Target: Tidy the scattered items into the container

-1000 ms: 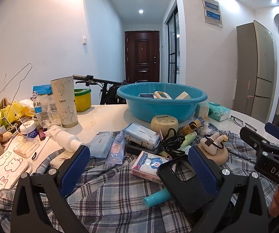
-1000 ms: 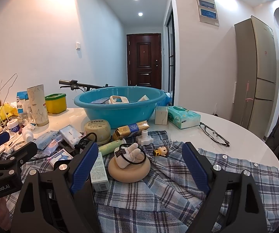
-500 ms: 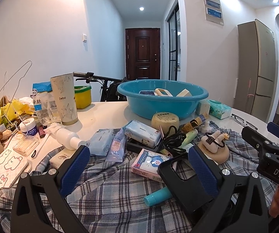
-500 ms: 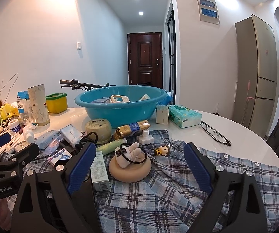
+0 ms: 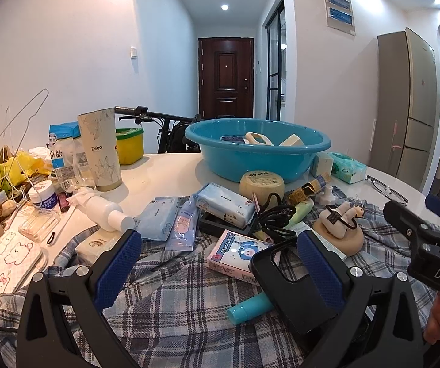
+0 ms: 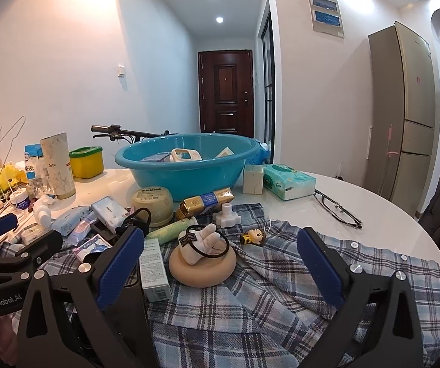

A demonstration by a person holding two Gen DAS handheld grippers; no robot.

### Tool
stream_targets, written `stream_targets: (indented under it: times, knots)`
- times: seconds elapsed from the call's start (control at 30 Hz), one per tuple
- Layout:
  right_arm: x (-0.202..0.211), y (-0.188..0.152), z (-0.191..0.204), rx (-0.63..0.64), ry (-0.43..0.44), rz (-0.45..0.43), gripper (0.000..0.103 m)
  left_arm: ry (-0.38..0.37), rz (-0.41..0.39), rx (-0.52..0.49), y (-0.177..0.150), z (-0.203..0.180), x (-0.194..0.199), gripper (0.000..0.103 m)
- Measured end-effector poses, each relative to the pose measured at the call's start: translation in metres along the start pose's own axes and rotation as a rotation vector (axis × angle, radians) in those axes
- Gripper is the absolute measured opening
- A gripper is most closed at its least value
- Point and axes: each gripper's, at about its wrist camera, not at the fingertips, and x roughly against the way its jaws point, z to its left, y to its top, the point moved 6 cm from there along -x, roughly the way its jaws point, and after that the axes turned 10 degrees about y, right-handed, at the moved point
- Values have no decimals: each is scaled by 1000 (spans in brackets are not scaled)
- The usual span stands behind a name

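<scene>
Clutter across white round worktop (image 5: 164, 178). Left hand-held gripper (image 5: 216, 263): pads apart, empty, over plaid cloth; pink tissue pack (image 5: 235, 256) just ahead-right, long axis slanting right. Right hand-held gripper (image 6: 220, 260): spread, empty, nearer beige round cushion (image 6: 203, 265). Round blue plastic basin (image 6: 186, 165) beyond both. Spectacles fully visible from right only.
</scene>
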Motion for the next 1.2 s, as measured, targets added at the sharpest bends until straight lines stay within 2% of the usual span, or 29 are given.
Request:
stream_targets:
  times: [0.13,0.23,0.3,0.47,0.57,0.7,0.8,0.87,1.0,1.2]
  knots:
    - [-6,-3,-5,-43,7,44,100,-24,-1,8,3,1,3,103]
    - [-6,-1,-12,-128,79,79,100,-59,1,13,15,2,10,103]
    - [-2,7,-17,-148,82,69,100,-89,-3,22,29,3,17,103]
    - [8,39,-19,-95,51,36,100,-126,2,1,55,3,24,103]
    - [15,64,-17,-70,65,2,100,-120,6,-14,68,5,24,103]
    - [25,93,-12,-51,82,-52,100,-153,26,16,83,12,26,103]
    - [30,105,-7,-43,96,-80,100,-134,15,19,90,16,27,103]
    - [28,110,-3,-34,92,-80,100,-123,17,8,93,14,23,103]
    - [24,113,-2,-29,87,-77,100,-146,87,-51,87,-2,10,103]
    - [15,97,-12,-49,87,-30,100,-183,138,-110,73,-26,-6,103]
